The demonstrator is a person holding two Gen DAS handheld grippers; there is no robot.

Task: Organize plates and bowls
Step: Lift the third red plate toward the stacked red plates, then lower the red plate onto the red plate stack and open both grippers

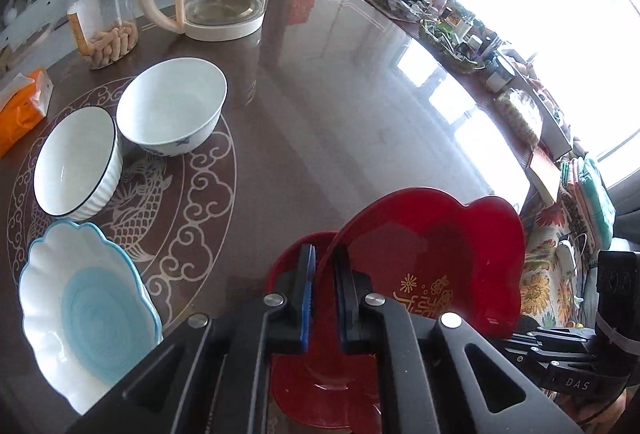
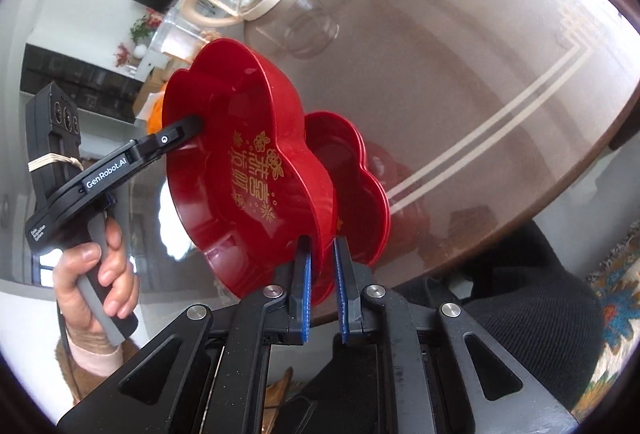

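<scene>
Glossy table [image 1: 360,94]: both claws, left gripper [image 1: 322,274] and right gripper [image 2: 320,254], pinch tilted red plate [image 2: 240,162] rim; slip risks dropping onto lower plate [image 2: 352,186].

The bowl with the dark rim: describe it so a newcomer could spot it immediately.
On the brown table's dragon medallion, three white dishes stand at the left. The dark-rimmed bowl is the middle one, between the blue-flowered bowl and the scalloped blue-centred dish. It alone has ribbed sides and a thin dark rim line.
</scene>
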